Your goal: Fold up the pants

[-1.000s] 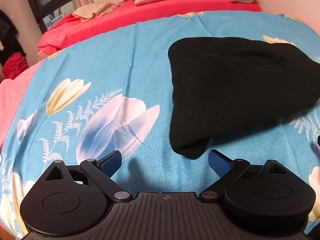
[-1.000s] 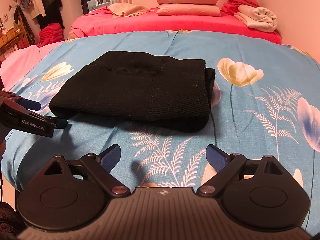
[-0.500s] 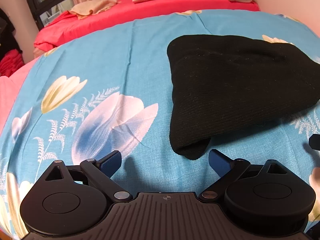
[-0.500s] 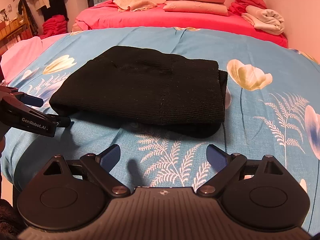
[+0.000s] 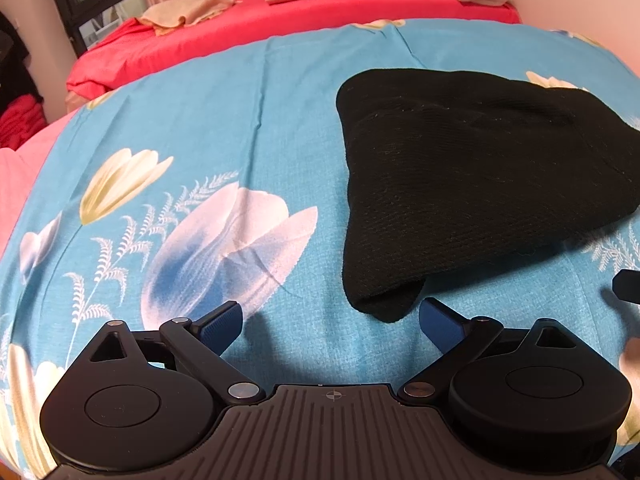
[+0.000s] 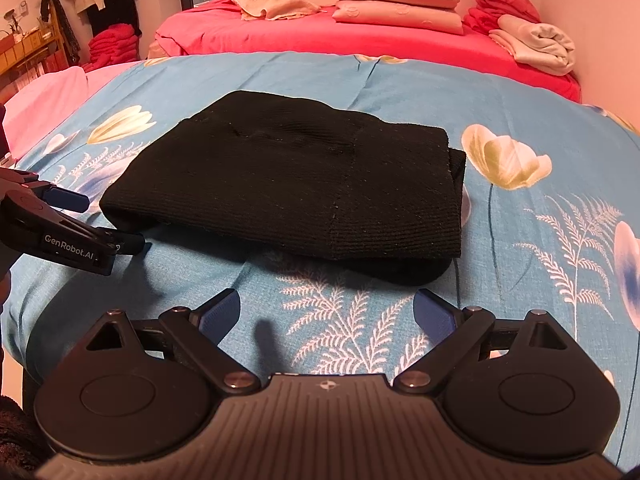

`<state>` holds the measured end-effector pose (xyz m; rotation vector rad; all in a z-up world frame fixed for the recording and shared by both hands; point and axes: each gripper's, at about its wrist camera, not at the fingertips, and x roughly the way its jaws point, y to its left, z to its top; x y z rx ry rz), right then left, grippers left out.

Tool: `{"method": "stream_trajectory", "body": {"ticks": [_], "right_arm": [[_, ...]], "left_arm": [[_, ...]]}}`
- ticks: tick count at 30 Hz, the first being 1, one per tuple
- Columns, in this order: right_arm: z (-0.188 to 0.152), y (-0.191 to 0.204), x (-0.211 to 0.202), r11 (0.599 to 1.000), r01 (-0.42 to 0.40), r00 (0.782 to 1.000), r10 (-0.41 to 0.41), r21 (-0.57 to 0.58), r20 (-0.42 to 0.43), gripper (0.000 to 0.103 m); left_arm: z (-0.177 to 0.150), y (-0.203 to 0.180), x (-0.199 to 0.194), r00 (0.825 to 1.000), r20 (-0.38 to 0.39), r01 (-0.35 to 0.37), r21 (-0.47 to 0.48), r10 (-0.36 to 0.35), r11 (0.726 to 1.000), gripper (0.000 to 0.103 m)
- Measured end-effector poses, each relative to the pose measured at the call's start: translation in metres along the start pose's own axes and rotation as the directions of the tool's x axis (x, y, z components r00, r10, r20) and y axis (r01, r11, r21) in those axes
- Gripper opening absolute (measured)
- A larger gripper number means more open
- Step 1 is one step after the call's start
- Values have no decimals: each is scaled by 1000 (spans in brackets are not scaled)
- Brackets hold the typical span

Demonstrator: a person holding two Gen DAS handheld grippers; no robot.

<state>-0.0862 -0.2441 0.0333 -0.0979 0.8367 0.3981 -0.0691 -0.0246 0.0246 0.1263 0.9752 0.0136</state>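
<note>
Both grippers have edged nearer the pants since a second ago, while the black bundle itself has not shifted on the bedspread. Folded into a thick, layered rectangle, the pants [image 6: 296,188] lie on the blue flowered bedspread [image 5: 224,128], well short of the red bed [image 6: 360,36] behind it. The left gripper [image 5: 330,316] hovers just off the near left corner of the pants, its jaws spread wide and empty; the right gripper [image 6: 326,308] sits just before the near edge of the pants, jaws likewise spread, holding nothing.

Seen from the right wrist, the long axis of the pants runs left to right across the bedspread, one rounded, closed end pointing toward the left gripper [image 6: 80,224] and the stacked open edges facing right, beside a cream tulip print [image 6: 504,160].

By the look of it, the folding is nearly or wholly done: the layers sit squarely, with only a lower layer peeking out at the right end and near edge. If a further fold is wanted, the next move would call for both jaws to close on one short end and carry it over to the other; otherwise, only a tidying of that stray lower layer.
</note>
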Motion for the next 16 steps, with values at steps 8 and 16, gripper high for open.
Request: {"method": "stream_trajectory", "body": {"ticks": [8, 16], "right_arm": [[0, 0, 1, 1000, -3, 1000, 3, -2, -3, 95], [1, 1, 2, 1000, -8, 1000, 8, -9, -4, 95]], "left_arm": [[0, 2, 1, 1000, 4, 9, -1, -9, 1000, 103], [0, 3, 1, 1000, -2, 13, -3, -13, 1000, 103]]}}
